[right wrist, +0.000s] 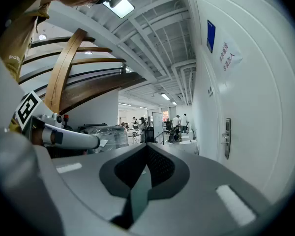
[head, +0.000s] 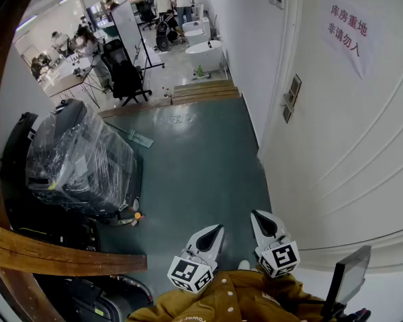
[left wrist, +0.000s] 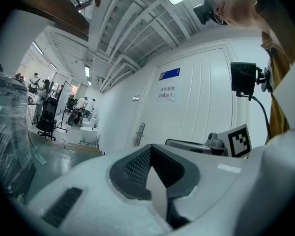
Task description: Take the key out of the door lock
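The white door [head: 349, 133] fills the right of the head view, with a paper sign [head: 349, 27] on it. Its lock plate [head: 292, 94] sits on the door's left edge, far ahead of both grippers; the key is too small to make out. The lock plate [left wrist: 137, 133] also shows in the left gripper view, and the same lock plate [right wrist: 227, 137] in the right gripper view. My left gripper [head: 218, 228] and right gripper [head: 256, 215] hang side by side low in the head view, both shut and empty. The left gripper [left wrist: 150, 149] and the right gripper [right wrist: 146, 149] point into the room.
A plastic-wrapped machine [head: 80, 156] stands at the left on the green floor [head: 195, 159]. A curved wooden beam [head: 54, 253] crosses the lower left. Wooden planks [head: 201, 91], an office chair [head: 124, 79] and people lie far back. A small black screen [head: 349, 274] sits at the lower right.
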Demonstrator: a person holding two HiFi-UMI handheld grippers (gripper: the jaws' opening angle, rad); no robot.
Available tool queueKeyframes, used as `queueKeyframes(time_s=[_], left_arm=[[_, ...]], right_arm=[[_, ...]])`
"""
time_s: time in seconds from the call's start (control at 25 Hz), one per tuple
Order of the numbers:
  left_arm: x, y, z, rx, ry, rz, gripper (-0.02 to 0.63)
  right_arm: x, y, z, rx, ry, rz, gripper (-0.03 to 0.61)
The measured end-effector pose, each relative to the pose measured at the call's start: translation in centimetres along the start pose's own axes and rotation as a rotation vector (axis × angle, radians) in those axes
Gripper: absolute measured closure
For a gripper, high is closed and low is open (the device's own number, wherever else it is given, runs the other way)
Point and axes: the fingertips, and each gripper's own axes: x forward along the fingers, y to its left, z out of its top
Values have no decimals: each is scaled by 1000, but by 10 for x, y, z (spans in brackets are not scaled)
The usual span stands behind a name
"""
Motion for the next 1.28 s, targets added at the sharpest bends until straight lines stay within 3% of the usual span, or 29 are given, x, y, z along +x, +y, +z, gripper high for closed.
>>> queueKeyframes(time_s=[0.36,0.64,1.28], left_arm=[[-5,9,1,-8,-8,20,615],[-13,15,1,-19,-2,20,615],[-58,108,1,-101,17,63,615]], right_arm=[[8,6,1,-11,5,18,575],[14,31,7,-4,-5,105,572],[74,54,-10,13,30,19,572]])
